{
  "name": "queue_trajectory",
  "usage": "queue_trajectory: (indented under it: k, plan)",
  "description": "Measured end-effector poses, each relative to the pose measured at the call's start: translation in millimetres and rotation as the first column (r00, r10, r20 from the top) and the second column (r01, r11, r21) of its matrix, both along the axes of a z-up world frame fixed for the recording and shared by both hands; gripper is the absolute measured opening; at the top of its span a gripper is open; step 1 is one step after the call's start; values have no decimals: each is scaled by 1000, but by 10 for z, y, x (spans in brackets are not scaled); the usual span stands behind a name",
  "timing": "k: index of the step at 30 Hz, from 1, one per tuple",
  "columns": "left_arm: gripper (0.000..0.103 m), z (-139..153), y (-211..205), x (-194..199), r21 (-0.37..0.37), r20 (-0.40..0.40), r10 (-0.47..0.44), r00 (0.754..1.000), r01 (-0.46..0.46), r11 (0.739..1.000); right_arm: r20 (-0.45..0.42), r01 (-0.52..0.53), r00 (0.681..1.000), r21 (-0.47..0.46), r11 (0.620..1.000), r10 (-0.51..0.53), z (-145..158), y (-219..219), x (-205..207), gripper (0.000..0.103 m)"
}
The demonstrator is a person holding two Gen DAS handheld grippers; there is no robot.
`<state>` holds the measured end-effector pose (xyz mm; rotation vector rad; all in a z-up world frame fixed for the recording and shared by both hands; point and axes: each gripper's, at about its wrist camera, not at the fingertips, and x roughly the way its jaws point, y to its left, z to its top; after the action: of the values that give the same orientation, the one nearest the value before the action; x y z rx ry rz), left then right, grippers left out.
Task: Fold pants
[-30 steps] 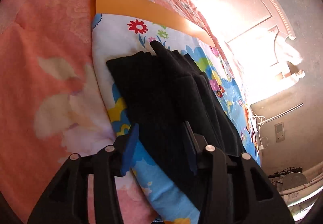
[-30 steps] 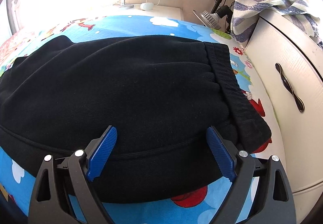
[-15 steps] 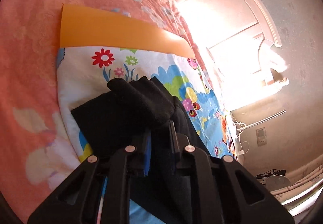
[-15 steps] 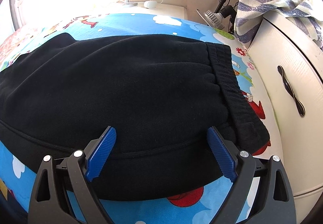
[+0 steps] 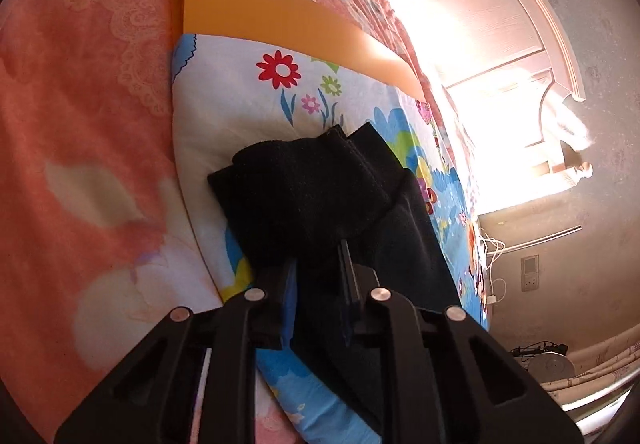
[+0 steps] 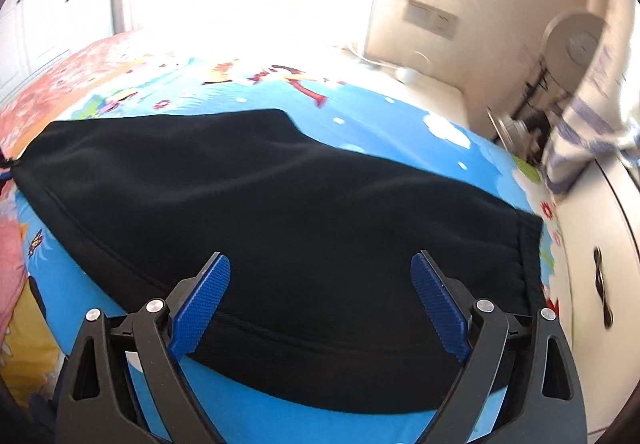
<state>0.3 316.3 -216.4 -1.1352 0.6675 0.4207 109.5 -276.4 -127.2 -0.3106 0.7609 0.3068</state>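
The black pants (image 6: 280, 184) lie flat across a cartoon-print quilt (image 6: 400, 116), with the ribbed waistband (image 6: 528, 256) at the right. My right gripper (image 6: 320, 268) hovers over the near edge of the pants, its blue pads wide open and holding nothing. In the left wrist view the leg end of the pants (image 5: 312, 184) is bunched into a fold. My left gripper (image 5: 316, 264) pinches that black cloth between its pads, and its jaws are opening slightly with the cloth still between them.
An orange sheet (image 5: 260, 4) lies beyond the quilt (image 5: 280, 104) on a pink floral bedspread (image 5: 80, 84). A cream cabinet (image 6: 600, 276) stands hard against the bed's right side, with a striped towel (image 6: 588, 132) and a fan (image 6: 572, 40) behind it.
My left gripper closed on the leg end, which is now bunched and drawn toward me. My right gripper, still open, pulled back and rose, swinging its view left.
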Motion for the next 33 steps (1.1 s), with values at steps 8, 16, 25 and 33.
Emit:
queue_trajectory:
  k: [8, 16, 25, 33]
  plan:
    - [40, 209, -218, -112, 227, -167, 83, 982, -43, 973, -48, -121, 992, -100, 988, 117, -463, 1018, 150, 90]
    - [34, 44, -245, 75, 197, -203, -50, 978, 91, 976, -131, -94, 988, -94, 991, 82, -673, 819, 44, 90]
    - [36, 491, -1630, 413, 614, -359, -245, 901, 425, 665, -106, -39, 994, -181, 983, 20, -629, 978, -13, 91]
    - [33, 99, -1852, 555, 597, -501, -217, 838, 516, 614, -58, -61, 997, -72, 996, 57, -330, 1148, 4, 91]
